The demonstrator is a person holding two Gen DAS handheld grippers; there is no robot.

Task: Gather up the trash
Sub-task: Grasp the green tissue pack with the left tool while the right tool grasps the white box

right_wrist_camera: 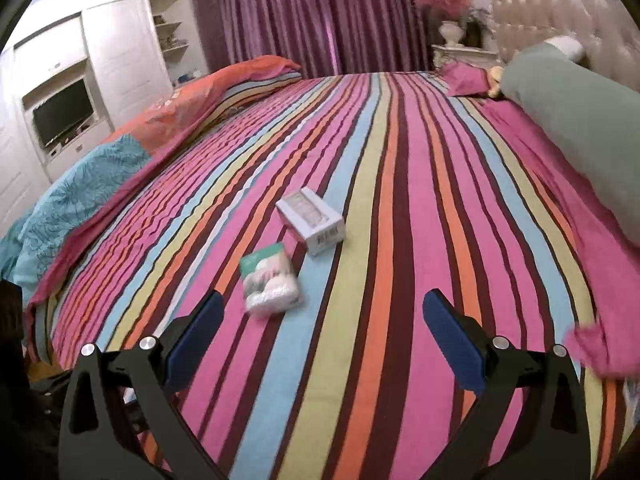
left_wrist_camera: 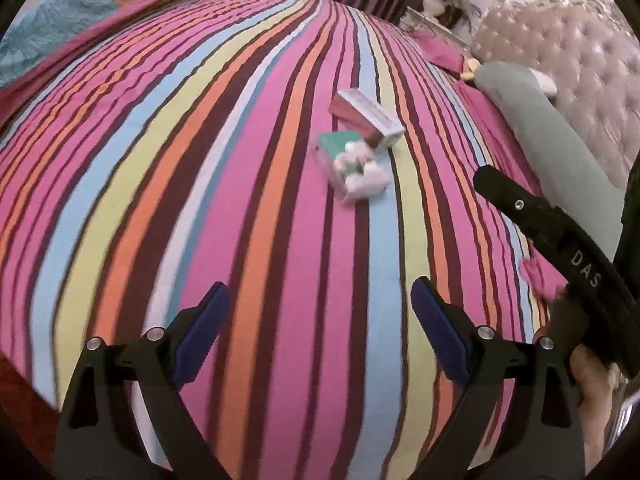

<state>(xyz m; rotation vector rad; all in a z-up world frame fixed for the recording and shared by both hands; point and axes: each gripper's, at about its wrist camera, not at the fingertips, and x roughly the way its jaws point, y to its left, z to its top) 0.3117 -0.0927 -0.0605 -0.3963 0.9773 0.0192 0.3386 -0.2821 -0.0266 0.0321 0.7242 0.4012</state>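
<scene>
Two bits of trash on the striped bedspread [right_wrist_camera: 400, 240], near the middle of the bed: a small cardboard box [right_wrist_camera: 312, 220] and, just beside it on the near side, a soft plastic packet [right_wrist_camera: 270, 282] with green print and something white inside (blurred in both views, contents not readable). Box and packet close together, possibly touching at one corner in the left view, apart in the right.

Box: likely light and stiff, probably empty, so liable to crush under a hard squeeze. Best taken across its two long flat sides, not end to end. Resting on soft bedding, so apt to sink or tip if pressed from above.

Packet: likely light, squashy and a little slippery, film crinkling under the pads. Best pinched across its narrow width near the middle, deep enough not to slide out. No fragile look to either.

Left claw [left_wrist_camera: 320, 320]: wide apart, nothing between the blue pads [left_wrist_camera: 200, 332], touching nothing, hanging above bare bedspread short of the packet [left_wrist_camera: 352, 164] and box [left_wrist_camera: 368, 118].

Right claw [right_wrist_camera: 324, 340]: also wide apart, empty, above the bedspread with the packet just ahead of its left pad [right_wrist_camera: 192, 340]. Clear of the grey pillow [right_wrist_camera: 580, 128] by the headboard.
</scene>
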